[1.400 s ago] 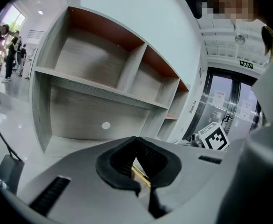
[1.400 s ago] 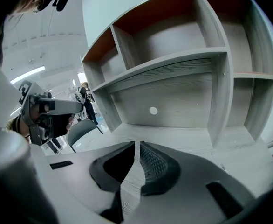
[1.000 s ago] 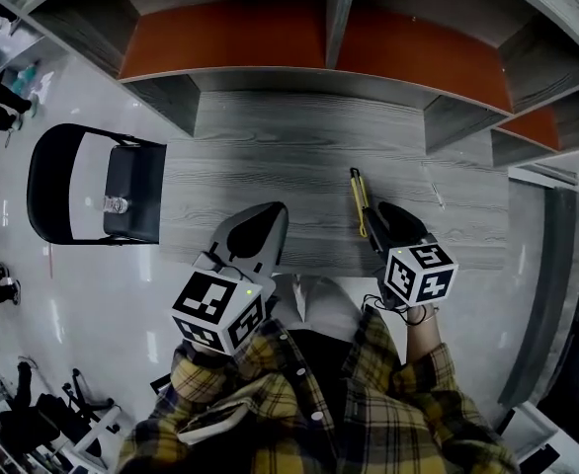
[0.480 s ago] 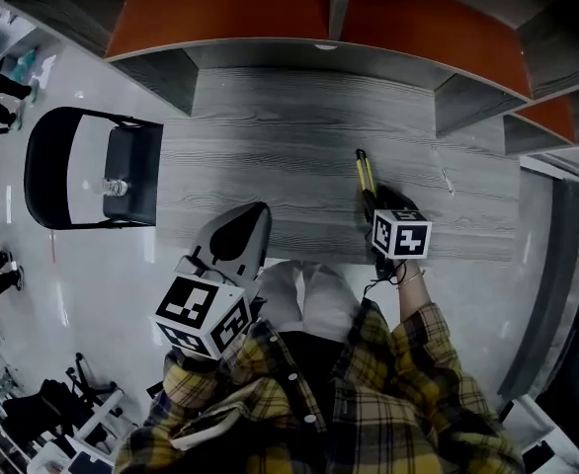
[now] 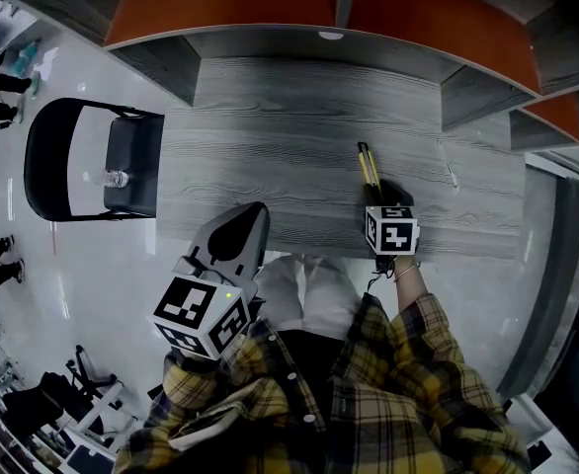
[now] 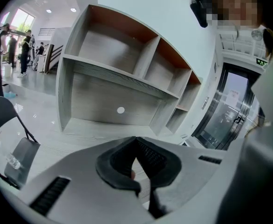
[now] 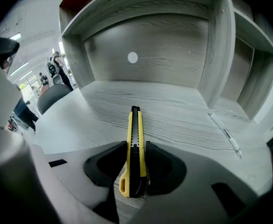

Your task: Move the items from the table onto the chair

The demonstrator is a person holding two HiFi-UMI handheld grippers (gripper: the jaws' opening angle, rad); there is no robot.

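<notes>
One bench (image 5: 270,117) is being counted, with one shelf unit (image 5: 220,13) at its 12 o'clock and one chair (image 5: 42,156) at its 9 o'clock. Two items are being carried by the bench: one yellow utility knife (image 5: 368,164) and, at the knife's 3 o'clock, one pen (image 5: 452,174). One small clear bottle (image 5: 118,178) is being carried by the chair seat. Two tools are being counted: the left tool (image 5: 242,227) at the bench's 7 o'clock, jaws together, and the right tool (image 5: 381,192) at 5 o'clock, whose jaws have just been opening, the knife lying between them. One round white dot (image 5: 330,36) is being shown on the shelf's back panel.
</notes>
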